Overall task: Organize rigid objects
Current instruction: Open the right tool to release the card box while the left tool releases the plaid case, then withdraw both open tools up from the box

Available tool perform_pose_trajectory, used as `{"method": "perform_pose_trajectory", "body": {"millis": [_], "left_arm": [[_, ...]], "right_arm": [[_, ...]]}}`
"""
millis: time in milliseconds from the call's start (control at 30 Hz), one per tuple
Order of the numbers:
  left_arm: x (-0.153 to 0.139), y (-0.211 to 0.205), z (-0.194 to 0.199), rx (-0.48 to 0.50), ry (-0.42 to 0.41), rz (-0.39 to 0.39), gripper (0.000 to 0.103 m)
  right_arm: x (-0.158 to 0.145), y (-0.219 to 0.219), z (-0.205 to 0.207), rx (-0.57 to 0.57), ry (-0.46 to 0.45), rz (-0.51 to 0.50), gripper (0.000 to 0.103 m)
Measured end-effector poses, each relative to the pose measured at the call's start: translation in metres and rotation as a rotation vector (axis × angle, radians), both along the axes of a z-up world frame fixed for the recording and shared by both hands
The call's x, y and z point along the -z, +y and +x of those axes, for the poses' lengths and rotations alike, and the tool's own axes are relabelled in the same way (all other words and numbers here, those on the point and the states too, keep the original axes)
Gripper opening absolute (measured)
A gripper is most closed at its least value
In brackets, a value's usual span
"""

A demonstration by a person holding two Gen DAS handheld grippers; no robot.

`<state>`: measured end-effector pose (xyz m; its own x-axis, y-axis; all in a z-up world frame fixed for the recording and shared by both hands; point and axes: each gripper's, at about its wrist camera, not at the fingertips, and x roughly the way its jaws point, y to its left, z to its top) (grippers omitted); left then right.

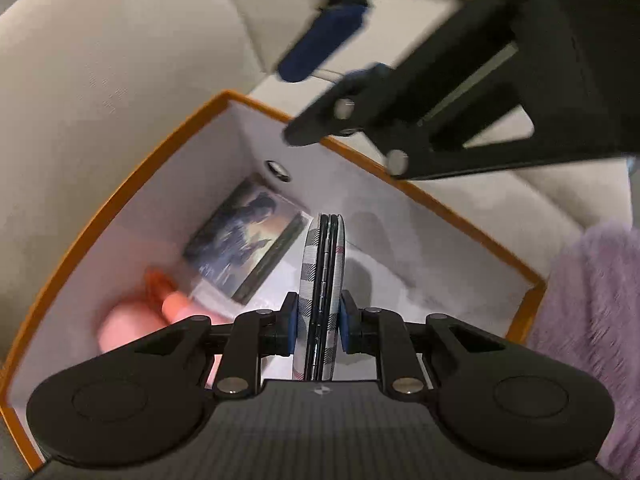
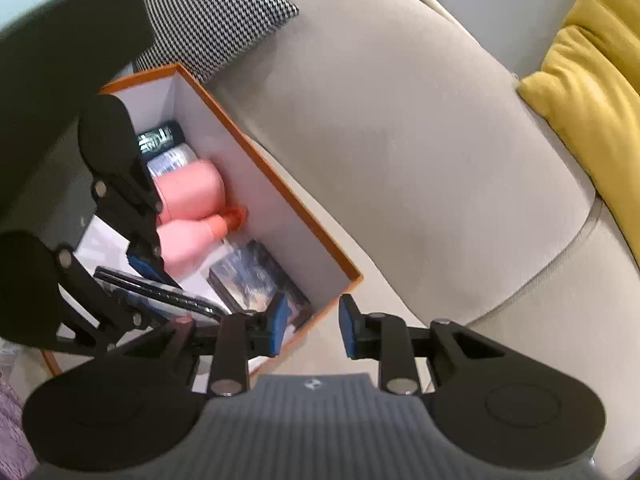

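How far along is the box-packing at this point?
Already in the orange-rimmed box: a picture-covered case, pink bottles and dark items at the far end. In hand: the left tongs are clamped on a plaid compact above the box. The right tongs are open and empty. Left: setting the compact down.

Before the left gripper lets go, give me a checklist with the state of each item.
1. Left gripper shut on the compact: ok.
2. Compact over the box opening: ok.
3. Bare floor below the compact, beside the case: ok.
4. Right gripper open and holding nothing: ok.
5. Right gripper clear of the drop path: cannot tell.
6. Pink bottles out of the way: ok.
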<state>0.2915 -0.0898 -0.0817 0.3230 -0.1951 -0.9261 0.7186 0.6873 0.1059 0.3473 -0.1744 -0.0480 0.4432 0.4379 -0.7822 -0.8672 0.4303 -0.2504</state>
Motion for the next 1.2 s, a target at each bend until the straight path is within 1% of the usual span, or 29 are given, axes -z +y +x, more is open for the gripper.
{"method": "perform_pose_trajectory", "body": {"millis": [100,167,233,267,333,400,467,533,600,633,667,733,767,833,900,933,967,1000,1033,1067,1133,1200], "left_arm": [[0.009,-0.012,-0.003,0.100,-0.035,0.072,0.022],[0.013,-0.016,-0.004,0.149,-0.063,0.113,0.022],[0.018,-0.022,-0.007,0.197,-0.114,0.156,0.022],[0.020,-0.025,-0.009,0.235,-0.140,0.156,0.022],[0.027,-0.029,-0.015,0.285,-0.194,0.197,0.022],[0.033,-0.031,-0.019,0.304,-0.197,0.213,0.023],[0.037,-0.032,-0.021,0.297,-0.177,0.208,0.029],[0.036,-0.029,-0.019,0.261,-0.148,0.176,0.041],[0.033,-0.021,-0.012,0.192,-0.108,0.115,0.050],[0.029,-0.015,-0.009,0.154,-0.072,0.065,0.054],[0.026,-0.009,-0.006,0.120,-0.041,0.025,0.054],[0.019,0.002,-0.003,0.042,-0.013,-0.028,0.059],[0.015,0.006,-0.002,0.006,-0.008,-0.042,0.061],[0.011,0.014,0.001,-0.065,0.022,-0.051,0.063],[0.010,0.023,0.005,-0.136,0.106,-0.061,0.063],[0.011,0.028,0.008,-0.175,0.170,-0.069,0.063],[0.014,0.032,0.011,-0.202,0.217,-0.072,0.063],[0.016,0.036,0.011,-0.228,0.252,-0.071,0.063],[0.021,0.038,0.012,-0.255,0.286,-0.061,0.063],[0.027,0.038,0.015,-0.274,0.315,-0.048,0.063],[0.034,0.039,0.015,-0.317,0.346,-0.023,0.062],[0.043,0.035,0.018,-0.336,0.370,-0.011,0.060]], "right_arm": [[0.005,-0.006,-0.006,-0.001,0.005,-0.011,0.028],[0.009,-0.007,-0.006,-0.003,0.006,-0.018,0.028],[0.012,-0.009,-0.005,0.003,0.017,-0.020,0.030],[0.013,-0.009,-0.005,0.006,0.022,-0.021,0.033],[0.015,-0.011,-0.008,0.013,0.025,-0.022,0.036],[0.017,-0.011,-0.009,0.016,0.032,-0.024,0.039],[0.018,-0.010,-0.009,0.013,0.035,-0.029,0.040],[0.020,-0.010,-0.011,0.015,0.034,-0.035,0.042],[0.020,-0.011,-0.011,0.020,0.037,-0.033,0.046],[0.020,-0.011,-0.011,0.025,0.039,-0.030,0.046],[0.020,-0.012,-0.011,0.027,0.042,-0.027,0.046],[0.020,-0.014,-0.012,0.036,0.049,-0.018,0.046],[0.019,-0.016,-0.013,0.042,0.054,-0.012,0.046],[0.018,-0.017,-0.012,0.047,0.064,-0.003,0.047],[0.018,-0.019,-0.012,0.057,0.086,0.005,0.047],[0.018,-0.020,-0.009,0.062,0.098,0.012,0.047],[0.017,-0.021,-0.008,0.071,0.112,0.017,0.048],[0.017,-0.022,-0.006,0.078,0.127,0.022,0.048],[0.017,-0.023,-0.004,0.085,0.140,0.026,0.049],[0.017,-0.023,-0.003,0.094,0.152,0.028,0.054],[0.017,-0.023,-0.005,0.096,0.166,0.034,0.055],[0.017,-0.021,-0.007,0.088,0.162,0.031,0.057]]}}
